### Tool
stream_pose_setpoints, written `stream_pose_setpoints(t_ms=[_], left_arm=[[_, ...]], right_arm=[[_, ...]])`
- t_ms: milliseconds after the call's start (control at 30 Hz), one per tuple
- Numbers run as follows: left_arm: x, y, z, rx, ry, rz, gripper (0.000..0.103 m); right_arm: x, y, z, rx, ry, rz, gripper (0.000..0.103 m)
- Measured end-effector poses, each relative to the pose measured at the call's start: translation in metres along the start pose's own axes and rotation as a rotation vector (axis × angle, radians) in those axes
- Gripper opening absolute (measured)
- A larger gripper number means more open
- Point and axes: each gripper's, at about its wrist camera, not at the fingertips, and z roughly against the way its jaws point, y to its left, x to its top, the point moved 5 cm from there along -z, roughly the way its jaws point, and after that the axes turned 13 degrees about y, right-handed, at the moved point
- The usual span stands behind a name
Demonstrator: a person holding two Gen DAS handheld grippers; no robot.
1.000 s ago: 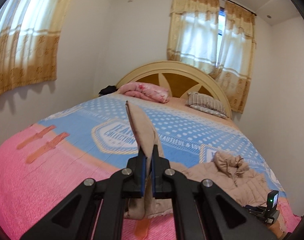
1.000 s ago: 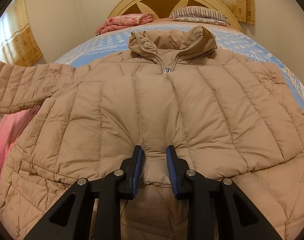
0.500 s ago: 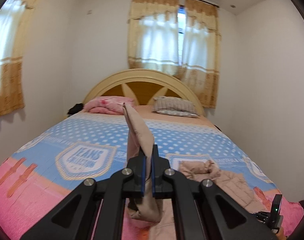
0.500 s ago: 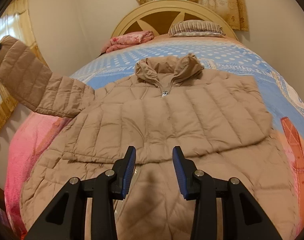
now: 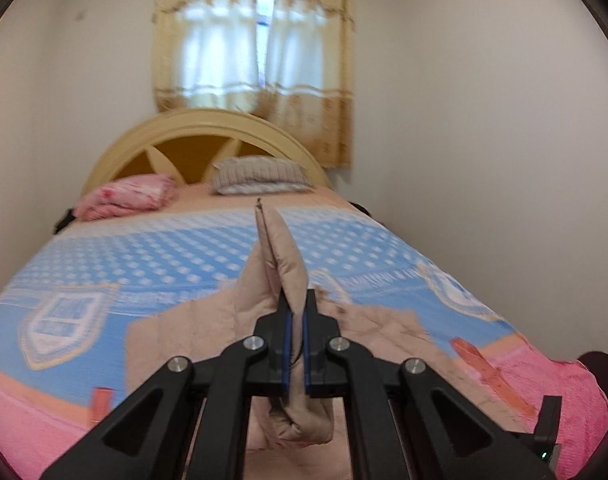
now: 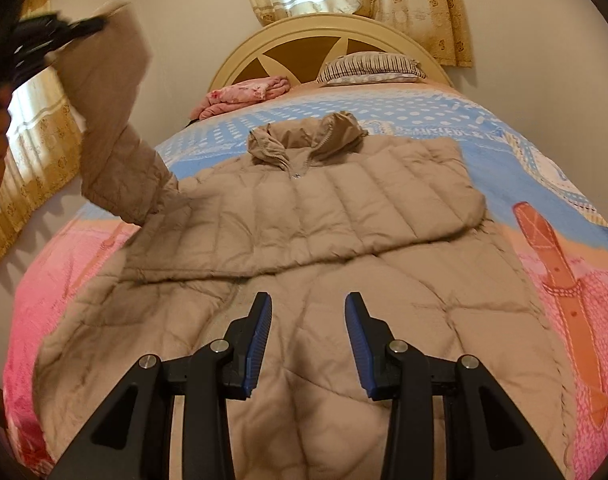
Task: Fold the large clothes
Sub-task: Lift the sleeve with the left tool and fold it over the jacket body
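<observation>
Left tongs clamped tight on cuff of tan puffer jacket, with sleeve lifted high off bed at jacket's left side. Right tongs partly open, nothing between pads, hovering over lower hem area. Jacket spread front-up across bed, collar toward headboard, far sleeve apparently already tucked in, given straight right edge. Fold judged early: raised sleeve yet to be laid across chest, then body to be doubled over.
</observation>
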Motion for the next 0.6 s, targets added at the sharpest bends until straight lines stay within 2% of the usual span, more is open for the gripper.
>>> stream_pose_setpoints(t_ms=[133,300,600], left_arm=[[-0.011,-0.043,-0.037,-0.044,0.062,-0.033,0.004],[-0.033,-0.081,-0.076,-0.042,0.132,-0.086,0.004],[-0.053,-0.092,-0.116,-0.024,0.213,-0.103,0.004]], right_arm=[[-0.008,-0.008,-0.002,0.005,-0.007,-0.021,0.039],[-0.017,-0.012,-0.006,0.031,0.012,-0.028,0.039],[-0.022,-0.017,-0.016,0.061,0.022,-0.061,0.039]])
